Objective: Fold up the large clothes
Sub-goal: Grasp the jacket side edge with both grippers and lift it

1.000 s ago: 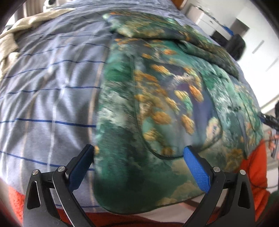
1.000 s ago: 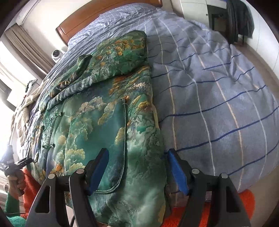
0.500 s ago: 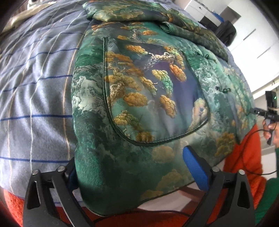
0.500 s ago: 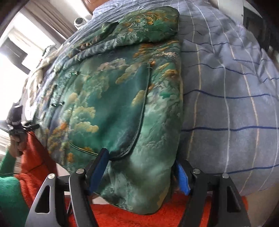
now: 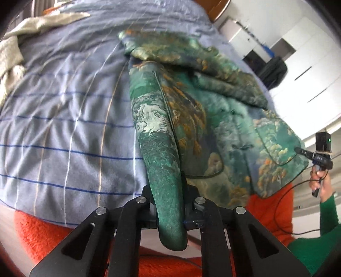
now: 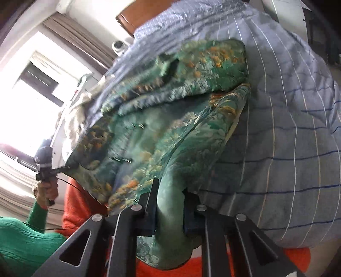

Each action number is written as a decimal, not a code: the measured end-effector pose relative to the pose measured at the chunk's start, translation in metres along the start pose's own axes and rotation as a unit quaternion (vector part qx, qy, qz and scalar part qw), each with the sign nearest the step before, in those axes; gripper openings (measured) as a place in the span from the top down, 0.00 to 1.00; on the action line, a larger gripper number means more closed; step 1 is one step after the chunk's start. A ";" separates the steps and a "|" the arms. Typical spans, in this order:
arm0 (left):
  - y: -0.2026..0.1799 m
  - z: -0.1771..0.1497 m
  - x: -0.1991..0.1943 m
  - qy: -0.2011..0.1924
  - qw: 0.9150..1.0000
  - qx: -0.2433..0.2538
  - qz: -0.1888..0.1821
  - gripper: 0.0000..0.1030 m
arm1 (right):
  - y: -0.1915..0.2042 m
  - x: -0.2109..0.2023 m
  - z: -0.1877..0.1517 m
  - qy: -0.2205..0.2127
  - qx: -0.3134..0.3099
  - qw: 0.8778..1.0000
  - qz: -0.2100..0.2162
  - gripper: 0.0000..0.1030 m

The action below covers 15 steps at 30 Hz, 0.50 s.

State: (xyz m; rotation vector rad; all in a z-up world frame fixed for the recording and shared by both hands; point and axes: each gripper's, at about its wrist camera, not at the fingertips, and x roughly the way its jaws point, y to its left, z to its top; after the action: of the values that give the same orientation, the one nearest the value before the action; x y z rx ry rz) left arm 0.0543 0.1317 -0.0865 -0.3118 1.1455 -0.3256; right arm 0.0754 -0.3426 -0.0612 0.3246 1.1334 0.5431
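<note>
On the blue-lined grey duvet of a bed lies a padded green brocade jacket, patterned with orange-gold trees and pale clouds, its collar end toward the wooden headboard and its hem at the near edge of the bed. At that hem the left gripper is pinched on the jacket's left bottom corner, a thick roll of dark green cloth squeezed between the black fingers and hanging over them toward the camera. From the right wrist view, the right gripper clamps the opposite bottom corner in the same way, with bunched fabric bulging out below the fingers. Between the two held corners the hem is raised off the duvet, while the upper body and folded sleeves rest on it. Under the bed's edge shows an orange blanket. Each hand, in a green knitted sleeve, shows in the other's view gripping a handle with a trailing cable: the right hand, the left hand. A cream throw lies at the duvet's far left.
</note>
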 end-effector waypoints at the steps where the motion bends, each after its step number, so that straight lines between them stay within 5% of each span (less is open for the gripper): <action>1: -0.002 -0.002 -0.004 -0.003 1.000 0.001 -0.001 0.89 | 0.003 -0.004 -0.002 -0.003 0.001 1.000 0.004 0.84; 10: 0.010 -0.035 -0.022 0.028 0.999 -0.013 0.005 0.89 | -0.007 -0.024 -0.030 0.006 0.028 0.999 0.031 0.85; 15: 0.014 -0.048 -0.036 0.055 0.998 -0.029 -0.021 0.89 | -0.017 -0.035 -0.053 0.015 0.077 0.995 0.067 0.85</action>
State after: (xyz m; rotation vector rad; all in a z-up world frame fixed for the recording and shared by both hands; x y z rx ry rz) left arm -0.0020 0.1559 -0.0800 -0.3736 1.2588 -0.3495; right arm 0.0194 -0.3774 -0.0640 0.5314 1.1903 0.5815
